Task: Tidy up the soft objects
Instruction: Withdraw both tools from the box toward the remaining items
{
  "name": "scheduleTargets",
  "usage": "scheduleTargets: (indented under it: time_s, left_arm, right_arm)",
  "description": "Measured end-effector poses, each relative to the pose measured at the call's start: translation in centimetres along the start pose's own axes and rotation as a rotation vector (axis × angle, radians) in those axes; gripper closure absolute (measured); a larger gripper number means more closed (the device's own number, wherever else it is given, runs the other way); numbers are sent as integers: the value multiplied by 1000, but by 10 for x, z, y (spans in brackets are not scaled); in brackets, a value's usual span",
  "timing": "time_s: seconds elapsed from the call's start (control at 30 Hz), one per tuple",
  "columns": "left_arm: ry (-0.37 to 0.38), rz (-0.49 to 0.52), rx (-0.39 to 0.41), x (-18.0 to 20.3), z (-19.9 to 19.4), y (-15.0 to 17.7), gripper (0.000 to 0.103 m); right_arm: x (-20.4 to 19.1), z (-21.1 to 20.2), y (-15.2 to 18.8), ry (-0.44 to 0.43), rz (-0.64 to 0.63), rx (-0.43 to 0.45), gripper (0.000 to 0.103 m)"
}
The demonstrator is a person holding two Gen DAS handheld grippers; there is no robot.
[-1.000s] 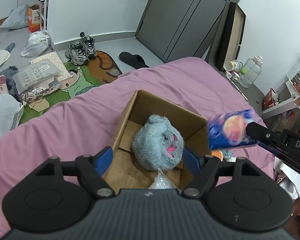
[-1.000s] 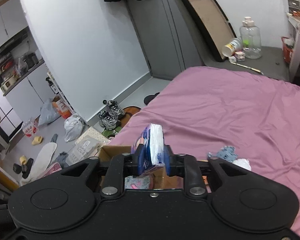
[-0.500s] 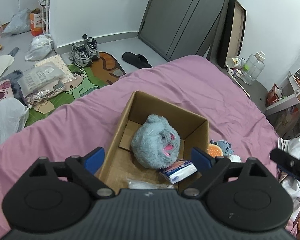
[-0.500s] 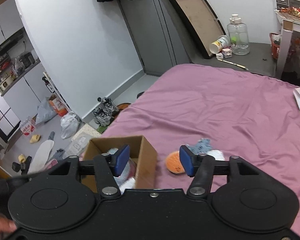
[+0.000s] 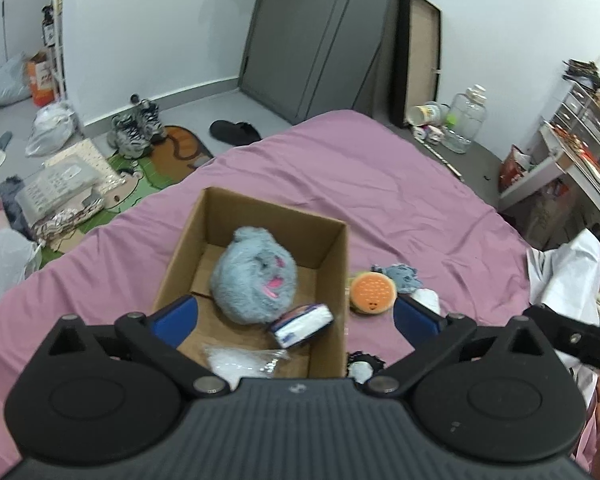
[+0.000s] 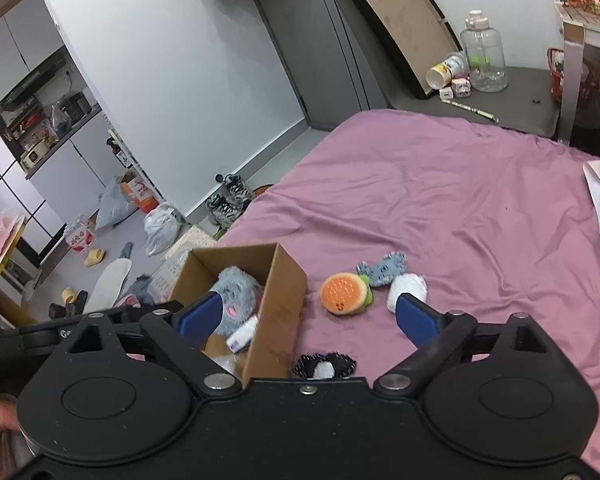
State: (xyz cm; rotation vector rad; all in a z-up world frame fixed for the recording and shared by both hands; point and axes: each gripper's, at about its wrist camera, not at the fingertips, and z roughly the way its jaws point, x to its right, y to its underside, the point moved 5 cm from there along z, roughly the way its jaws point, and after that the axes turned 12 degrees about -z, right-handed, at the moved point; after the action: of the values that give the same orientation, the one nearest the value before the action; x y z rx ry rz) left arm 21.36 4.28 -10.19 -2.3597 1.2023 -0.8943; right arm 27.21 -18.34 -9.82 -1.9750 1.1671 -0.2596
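A cardboard box (image 5: 336,280) (image 6: 284,276) sits on the pink bed. Inside it lie a fluffy blue plush (image 5: 256,276) (image 6: 236,284), a blue-and-white tissue pack (image 5: 302,324) (image 6: 242,334) and a clear plastic bag (image 5: 240,360). Right of the box lie an orange burger plush (image 5: 372,292) (image 6: 346,292), a blue rag toy (image 5: 402,276) (image 6: 382,268), a white roll (image 6: 406,290) and a black-and-white toy (image 6: 324,366). My left gripper (image 5: 296,318) hangs above the box's near edge, jaws opening, nothing between them. My right gripper (image 6: 308,314) hovers near the box's right wall, jaws opening, empty.
The pink bed (image 5: 400,200) (image 6: 460,200) stretches beyond the toys. Shoes (image 5: 136,132), bags and packages litter the floor at left. A water jug (image 6: 484,60) and a leaning frame stand at the far wall. White cloth (image 5: 568,272) lies at the bed's right edge.
My right gripper let go of the tissue pack, which now lies in the box, and drew back to the right. Both grippers' jaws spread wider; the left pulled back and up.
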Motion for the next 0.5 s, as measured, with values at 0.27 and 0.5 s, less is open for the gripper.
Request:
scheduleTargets:
  time_s: [0.27,0.5]
  left_arm:
    - [47,44,-30,28,0,19,0]
    - [57,97,-93,52,9,45,0]
  right_arm:
    - [40,4,25,-40,159,13,9]
    - [66,5,37,-51,236,13,9]
